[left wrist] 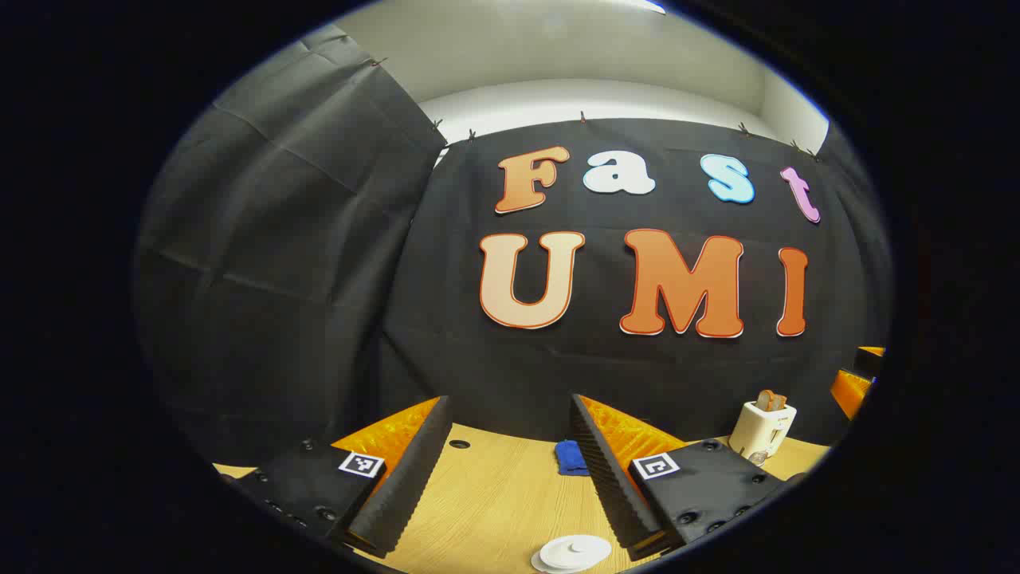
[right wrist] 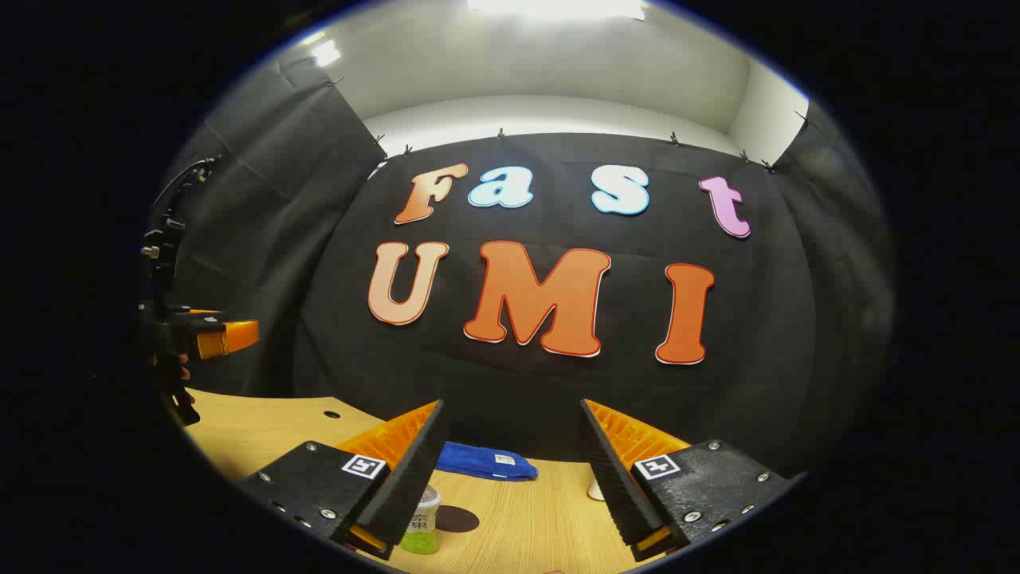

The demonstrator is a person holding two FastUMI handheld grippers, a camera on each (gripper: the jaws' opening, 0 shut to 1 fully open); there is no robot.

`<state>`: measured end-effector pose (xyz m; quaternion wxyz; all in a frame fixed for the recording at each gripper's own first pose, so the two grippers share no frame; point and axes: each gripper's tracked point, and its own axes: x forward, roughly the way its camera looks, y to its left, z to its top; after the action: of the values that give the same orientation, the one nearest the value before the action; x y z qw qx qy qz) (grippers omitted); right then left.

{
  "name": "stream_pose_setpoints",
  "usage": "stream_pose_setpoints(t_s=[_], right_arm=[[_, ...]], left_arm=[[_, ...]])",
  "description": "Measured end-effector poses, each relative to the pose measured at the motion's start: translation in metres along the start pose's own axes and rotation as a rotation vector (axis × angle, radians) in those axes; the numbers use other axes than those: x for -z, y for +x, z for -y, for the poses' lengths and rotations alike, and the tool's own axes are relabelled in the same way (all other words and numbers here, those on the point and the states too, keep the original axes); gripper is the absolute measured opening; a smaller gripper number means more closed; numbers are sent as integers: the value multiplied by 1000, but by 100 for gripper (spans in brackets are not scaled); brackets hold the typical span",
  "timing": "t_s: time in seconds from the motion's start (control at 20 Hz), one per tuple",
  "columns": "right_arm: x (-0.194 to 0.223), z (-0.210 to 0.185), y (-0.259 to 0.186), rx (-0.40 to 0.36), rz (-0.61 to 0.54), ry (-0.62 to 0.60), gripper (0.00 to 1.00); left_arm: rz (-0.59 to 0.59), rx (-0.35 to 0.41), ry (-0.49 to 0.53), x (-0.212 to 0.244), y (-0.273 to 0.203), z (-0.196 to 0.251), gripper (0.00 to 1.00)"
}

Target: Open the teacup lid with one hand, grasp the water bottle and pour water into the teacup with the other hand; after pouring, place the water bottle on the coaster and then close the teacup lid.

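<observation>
In the left gripper view the left gripper [left wrist: 510, 470] hangs above the wooden table [left wrist: 486, 502] with its two fingers spread wide and nothing between them. One white teacup lid [left wrist: 574, 552] lies low on the table just beside the right-hand finger, one blue cloth [left wrist: 570, 458] sits farther back between the fingers, and one white toaster [left wrist: 762, 430] with a slice in its slot stands off to the right. In the right gripper view the right gripper [right wrist: 514, 470] also has its two fingers wide apart, empty. One water bottle [right wrist: 421, 522] (green liquid, pale cap) stands partly hidden behind the left-hand finger, and one dark round coaster [right wrist: 457, 519] lies just beside it. One blue cloth [right wrist: 482, 462] lies near the back wall, and a small white object [right wrist: 594, 489], too hidden to identify, peeks out beside the right-hand finger. The other gripper [right wrist: 215, 336], held by a hand [right wrist: 179, 371], shows far to the left above the table [right wrist: 255, 430]; whether its fingers are apart cannot be told there.
</observation>
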<state>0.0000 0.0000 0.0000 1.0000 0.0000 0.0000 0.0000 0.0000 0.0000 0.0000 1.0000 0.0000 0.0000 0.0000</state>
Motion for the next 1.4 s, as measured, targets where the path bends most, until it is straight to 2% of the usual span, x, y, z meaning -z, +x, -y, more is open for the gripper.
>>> stream_pose_setpoints(t_s=[0.3,0.65,0.7,0.85,1.1,1.15,1.4], right_arm=[[3,-4,-1,-15,3,9,97],[1,-8,4,-28,6,28,98],[2,-8,4,-26,6,28,98],[4,-9,3,-30,1,36,98],[14,-13,3,-37,-25,35,98],[17,-15,2,-42,-32,37,98],[37,-40,-1,-110,-68,42,98]], left_arm=[[22,6,3,-3,0,1,99],[47,63,-37,-9,-1,15,97],[50,73,-33,-10,-1,16,99],[39,75,-14,-4,1,17,98],[-13,74,6,19,3,14,97],[-29,89,0,25,3,16,99],[-102,171,6,63,-3,33,98]])
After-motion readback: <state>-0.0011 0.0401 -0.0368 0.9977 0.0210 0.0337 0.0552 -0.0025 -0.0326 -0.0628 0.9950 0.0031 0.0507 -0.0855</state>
